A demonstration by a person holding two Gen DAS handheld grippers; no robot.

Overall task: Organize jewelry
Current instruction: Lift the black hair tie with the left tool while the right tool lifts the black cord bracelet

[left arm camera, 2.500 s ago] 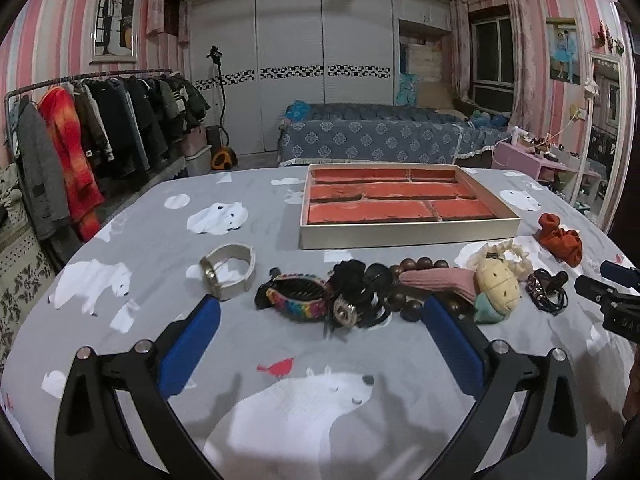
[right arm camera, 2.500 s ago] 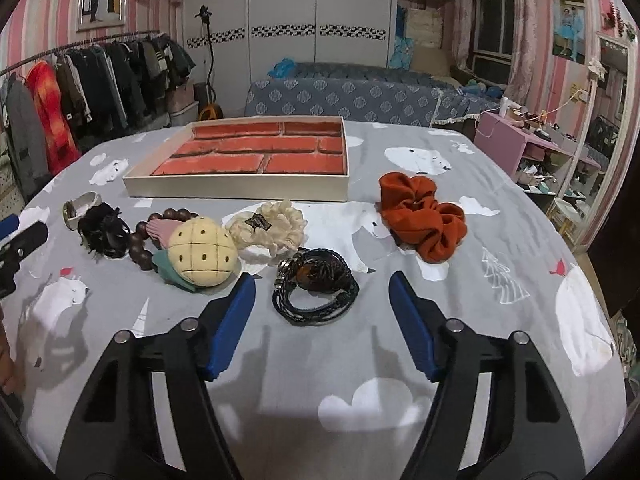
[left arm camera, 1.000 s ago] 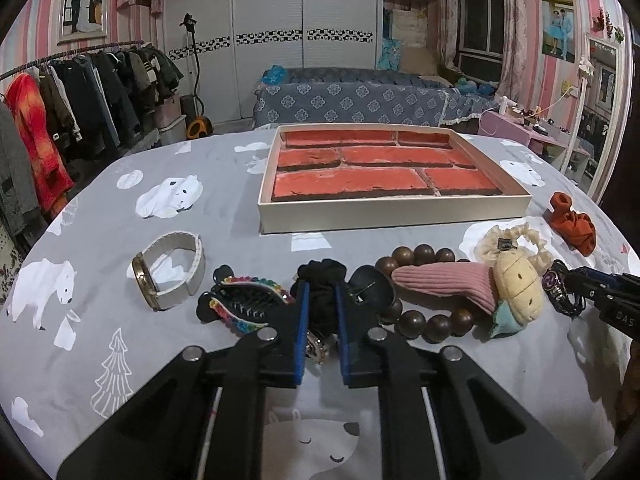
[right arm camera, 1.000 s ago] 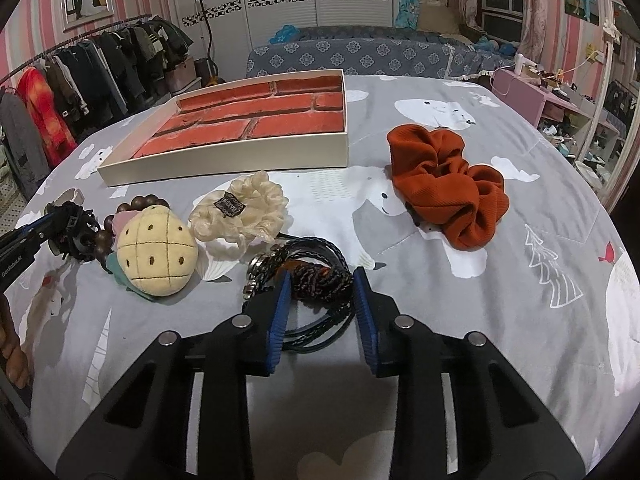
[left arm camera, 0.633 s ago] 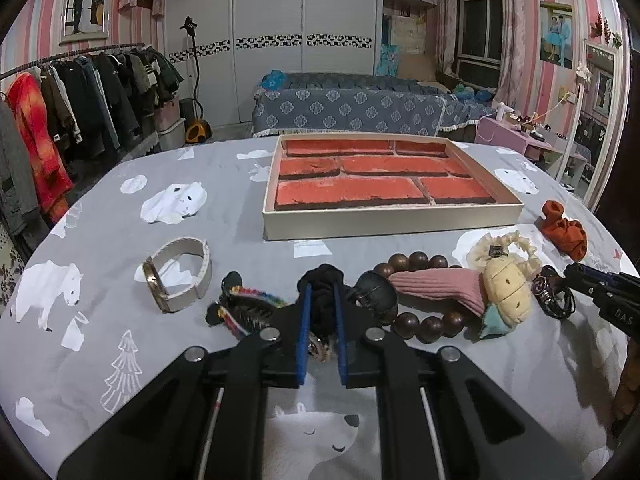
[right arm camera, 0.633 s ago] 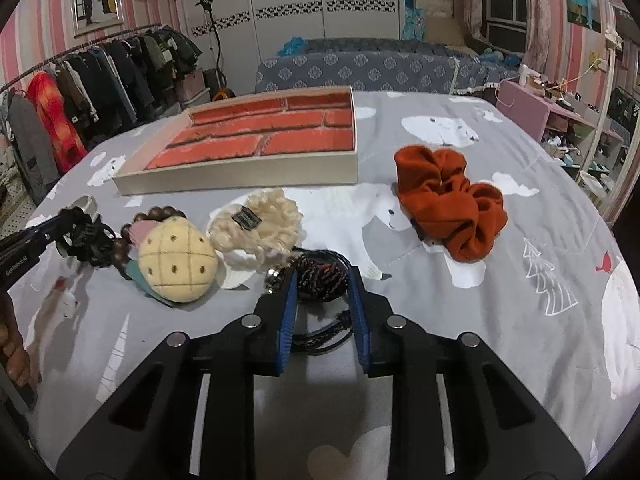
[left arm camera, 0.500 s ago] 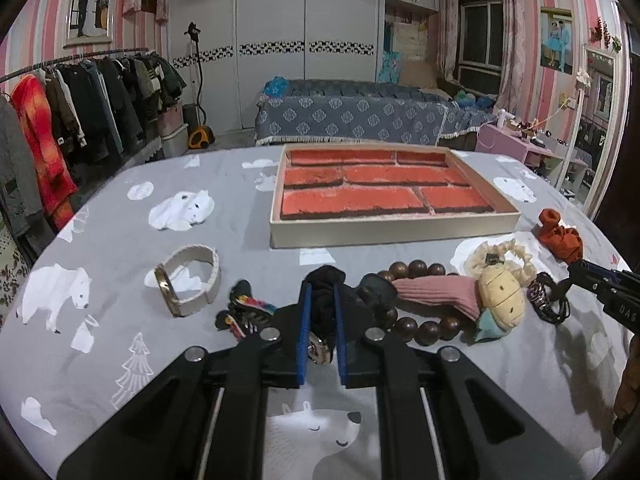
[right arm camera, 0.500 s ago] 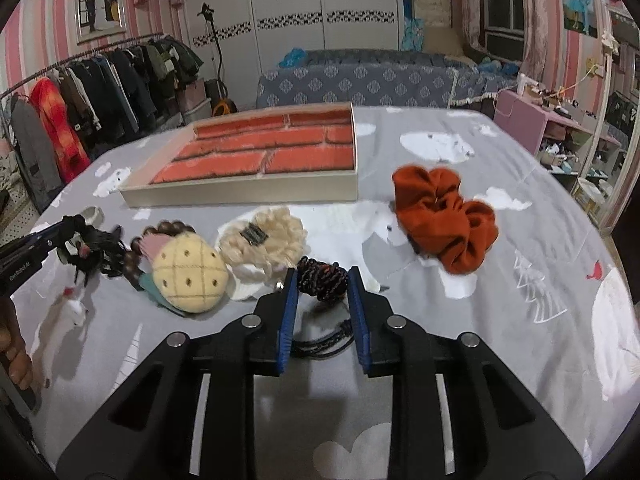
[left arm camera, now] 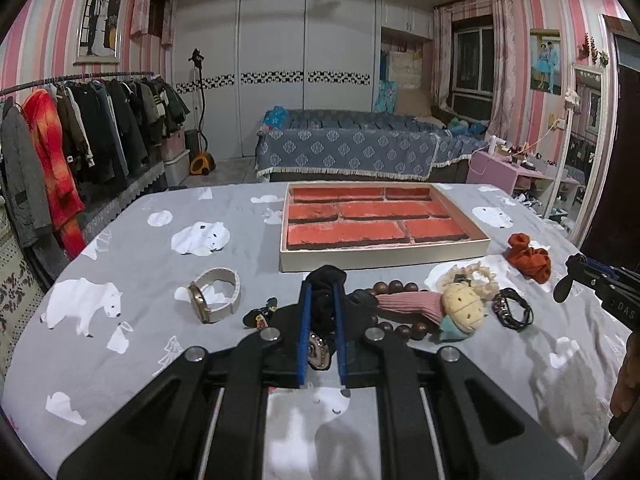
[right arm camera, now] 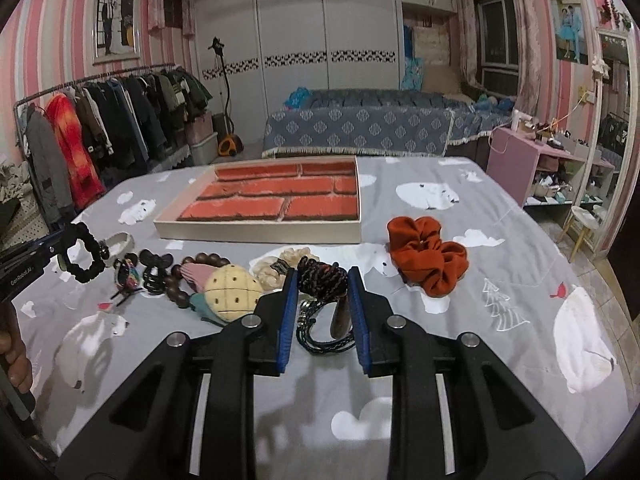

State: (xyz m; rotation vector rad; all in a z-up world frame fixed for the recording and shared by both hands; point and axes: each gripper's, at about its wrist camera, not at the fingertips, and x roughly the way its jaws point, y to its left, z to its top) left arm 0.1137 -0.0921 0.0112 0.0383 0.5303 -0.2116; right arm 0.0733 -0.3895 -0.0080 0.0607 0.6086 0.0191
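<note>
My left gripper (left arm camera: 320, 292) is shut on a black scrunchie (left arm camera: 323, 280) and holds it above the bed; it also shows in the right wrist view (right arm camera: 82, 258). My right gripper (right arm camera: 322, 276) is shut on a dark braided bracelet bundle (right arm camera: 322, 274), lifted off the bed, with cords hanging below. The cream box with red brick-pattern lining (left arm camera: 384, 256) (right arm camera: 256, 232) lies beyond both. On the grey bear-print cover lie a white watch (left arm camera: 218, 294), a wooden bead bracelet (left arm camera: 394, 288), a pineapple plush tie (right arm camera: 230, 294) and a cream scrunchie (right arm camera: 276, 268).
An orange scrunchie (right arm camera: 426, 258) lies right of the box. A multicoloured hair clip (right arm camera: 130, 274) and a black claw clip (right arm camera: 154, 266) lie at the left. Another dark bracelet (left arm camera: 512, 314) stays on the cover. A clothes rack (left arm camera: 60, 160) and a bed (left arm camera: 360, 152) stand behind.
Both grippers closed from open, the left on the black scrunchie, the right on the bracelet bundle. Both have since lifted their items off the cover.
</note>
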